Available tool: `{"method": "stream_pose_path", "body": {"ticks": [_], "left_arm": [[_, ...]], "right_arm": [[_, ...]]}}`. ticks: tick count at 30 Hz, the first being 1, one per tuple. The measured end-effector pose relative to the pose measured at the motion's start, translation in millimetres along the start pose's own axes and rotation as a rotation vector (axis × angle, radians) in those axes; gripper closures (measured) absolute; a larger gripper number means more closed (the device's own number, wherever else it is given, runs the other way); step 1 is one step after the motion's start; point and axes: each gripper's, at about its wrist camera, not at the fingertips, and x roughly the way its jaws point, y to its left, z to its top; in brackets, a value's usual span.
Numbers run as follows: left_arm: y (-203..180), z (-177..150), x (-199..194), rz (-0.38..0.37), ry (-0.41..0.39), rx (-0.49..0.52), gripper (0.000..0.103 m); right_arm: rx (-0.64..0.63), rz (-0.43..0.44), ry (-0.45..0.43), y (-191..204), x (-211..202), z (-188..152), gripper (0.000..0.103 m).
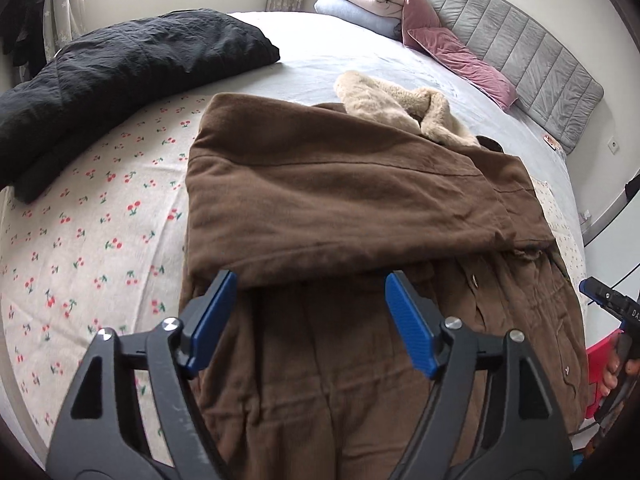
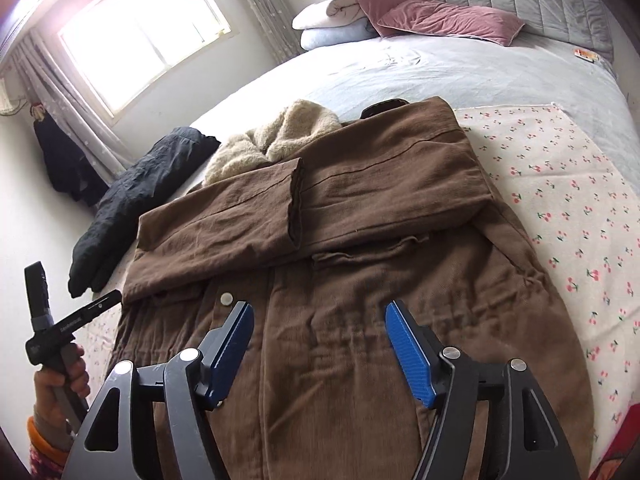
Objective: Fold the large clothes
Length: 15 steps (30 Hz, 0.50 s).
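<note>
One brown coat (image 1: pixel 340 200) lies lengthwise, collar toward headboard (image 1: pixel 520 52)

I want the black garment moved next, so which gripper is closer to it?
Left. The black garment lies past the brown coat's left edge, on the left gripper's side. The right gripper hovers over the coat's other half, farther away. Both are open and empty.

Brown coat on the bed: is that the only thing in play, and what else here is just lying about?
In the job:
- brown coat, sleeves folded across
- left gripper, jaws open
- right gripper, jaws open

Lying about:
- black garment
- pink pillows
- folded blankets
- cherry-print sheet
</note>
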Motion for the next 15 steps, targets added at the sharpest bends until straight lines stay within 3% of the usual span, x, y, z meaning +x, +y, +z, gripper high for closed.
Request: {"method": "stream_pose_path", "body": {"ticks": [4, 10, 15], "left_arm": [[-3, -26, -31, -0.020, 0.059, -0.036, 0.020], [-3, -65, -81, -0.021, 0.067, -0.080, 0.009], [-2, -96, -110, -0.048, 0.086, -0.074, 0.008]], "right_arm": [[-0.020, -0.019, -0.005, 1, -32, -25, 0.028], [-0.013, 0.009, -0.016, -6, -69, -60, 0.023], [-0.006, 0.036, 0.016, -23, -85, -89, 0.022]]}}
